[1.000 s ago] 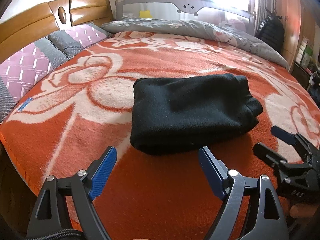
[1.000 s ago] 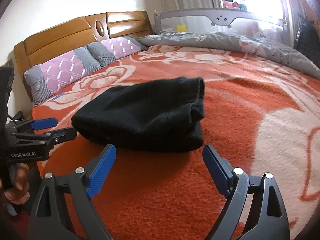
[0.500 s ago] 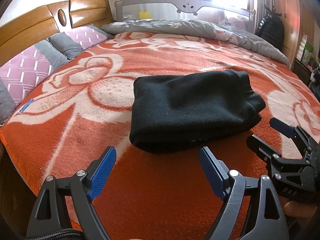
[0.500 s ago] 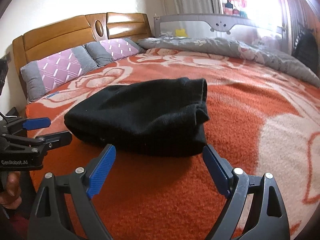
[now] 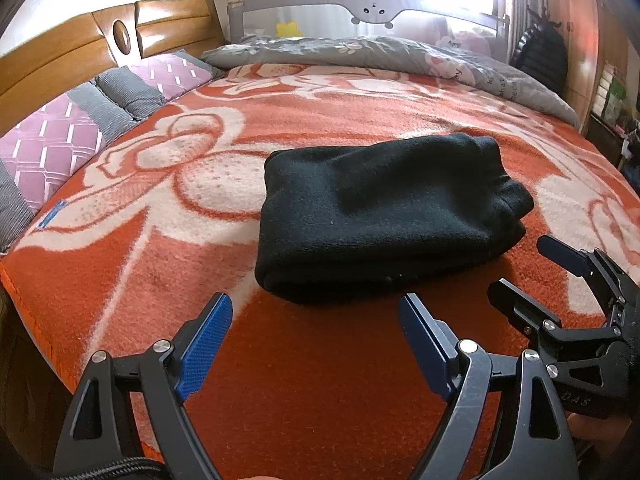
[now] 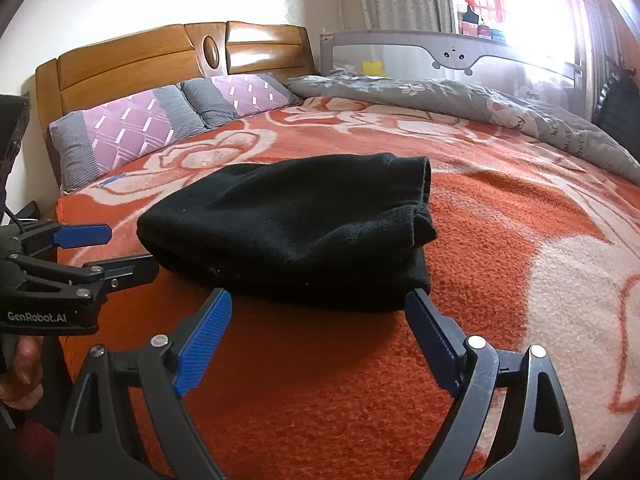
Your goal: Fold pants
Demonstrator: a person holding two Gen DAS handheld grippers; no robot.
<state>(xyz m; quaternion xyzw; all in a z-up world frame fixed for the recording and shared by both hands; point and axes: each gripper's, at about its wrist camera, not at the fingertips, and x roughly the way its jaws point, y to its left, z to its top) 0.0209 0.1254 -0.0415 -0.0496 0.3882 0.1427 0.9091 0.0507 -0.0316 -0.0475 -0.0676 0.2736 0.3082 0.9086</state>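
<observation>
The black pants [image 5: 380, 216] lie folded into a thick rectangular bundle on the orange and white blanket [image 5: 280, 380]; they also show in the right wrist view [image 6: 296, 232]. My left gripper [image 5: 316, 316] is open and empty, just in front of the bundle's near edge. My right gripper [image 6: 320, 312] is open and empty, its fingertips at the bundle's near edge. The right gripper also shows in the left wrist view [image 5: 524, 264], and the left gripper in the right wrist view [image 6: 116, 248], next to the bundle's left end.
Two purple and grey pillows [image 6: 132, 128] lean on the wooden headboard [image 6: 172, 56]. A grey duvet [image 6: 460, 100] lies along the far side by a grey bed rail [image 6: 440, 48]. The bed's edge [image 5: 24, 300] is close at my left.
Both grippers have moved closer to the folded pants. The right gripper's tips now reach the bundle's near edge. Both stay open. The pants have not moved.
</observation>
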